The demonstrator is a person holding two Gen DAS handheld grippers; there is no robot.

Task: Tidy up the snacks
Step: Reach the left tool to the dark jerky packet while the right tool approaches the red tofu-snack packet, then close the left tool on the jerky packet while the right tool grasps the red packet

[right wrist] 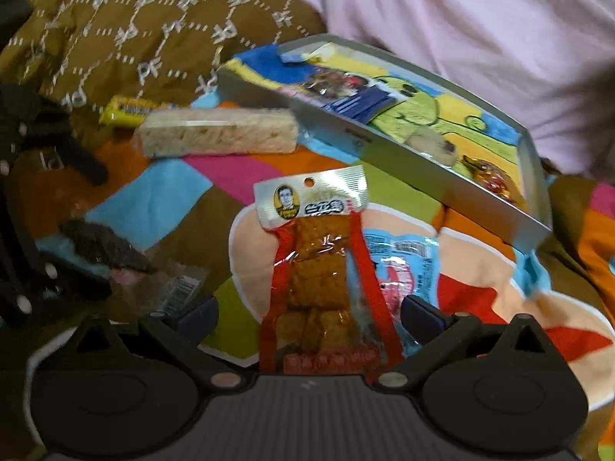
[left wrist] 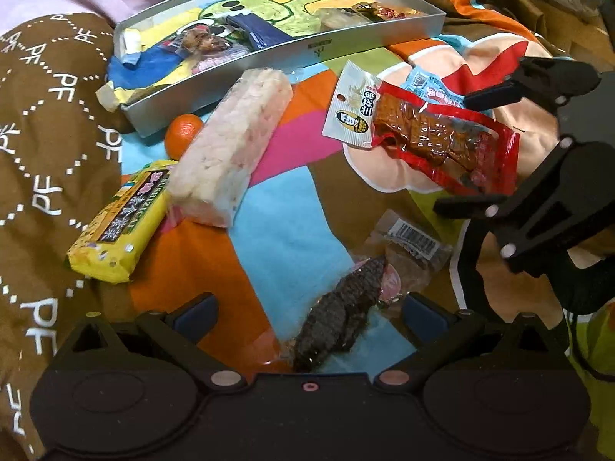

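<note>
A red packet of brown tofu strips (right wrist: 323,288) lies on the colourful blanket, its near end between the wide-apart fingers of my right gripper (right wrist: 309,311), which is open. The left wrist view shows that packet (left wrist: 442,142) with the right gripper (left wrist: 451,151) straddling its end. My left gripper (left wrist: 307,309) is open too, its blue pads on either side of a dark snack in a clear wrapper (left wrist: 338,315). Behind them stands a silver tin tray (left wrist: 319,48) lined with a drawing and holding several snacks.
On the blanket lie a long rice-cracker bar (left wrist: 230,146), a yellow packet (left wrist: 119,223), a mandarin (left wrist: 183,132), a clear barcoded packet (left wrist: 415,242) and a blue packet (right wrist: 399,265) under the red one. Pale pink fabric (right wrist: 461,19) rises behind the tray (right wrist: 384,146).
</note>
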